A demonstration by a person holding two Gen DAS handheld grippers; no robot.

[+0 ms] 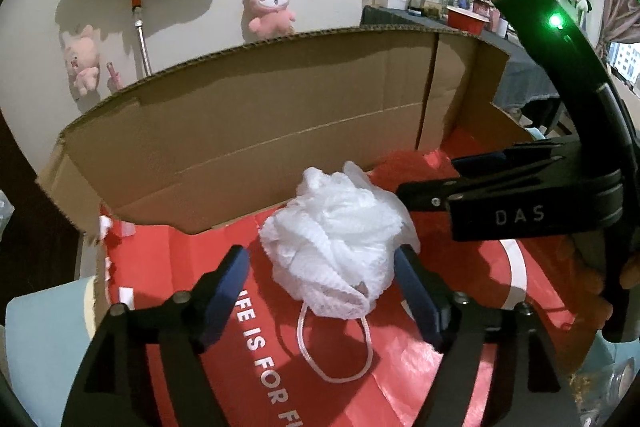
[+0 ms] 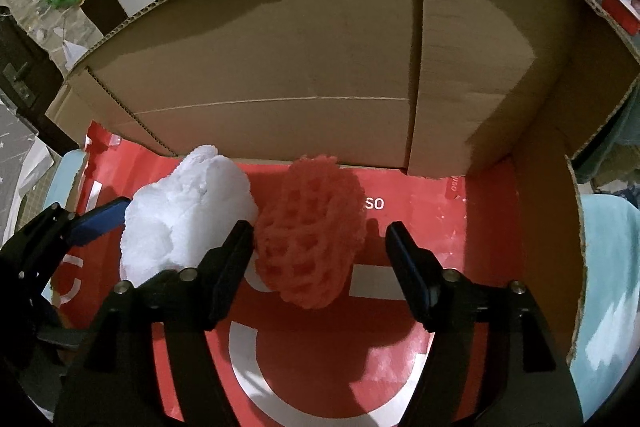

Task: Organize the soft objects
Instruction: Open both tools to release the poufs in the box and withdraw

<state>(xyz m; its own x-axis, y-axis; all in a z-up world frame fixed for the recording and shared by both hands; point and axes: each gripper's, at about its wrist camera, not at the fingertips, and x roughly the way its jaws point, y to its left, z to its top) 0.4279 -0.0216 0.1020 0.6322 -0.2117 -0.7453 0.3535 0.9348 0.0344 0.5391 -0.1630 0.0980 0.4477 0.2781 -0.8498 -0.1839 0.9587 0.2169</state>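
both grippers, left gripper [image 1: 320,283] and right gripper [image 2: 320,259], gaped unclamped; the white mesh bath pouf [image 1: 336,239] and red net sponge [image 2: 310,231] might roll on the slick red bag [image 2: 400,367].

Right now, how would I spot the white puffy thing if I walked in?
Find the open cardboard box lined with a red printed bag. Inside, at the left, sits the white mesh bath pouf, touching a red net ball. Only the pouf is white, with a white cord loop.

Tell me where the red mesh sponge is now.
In the right wrist view, the red mesh sponge lies inside the cardboard box, right of the white bath pouf.
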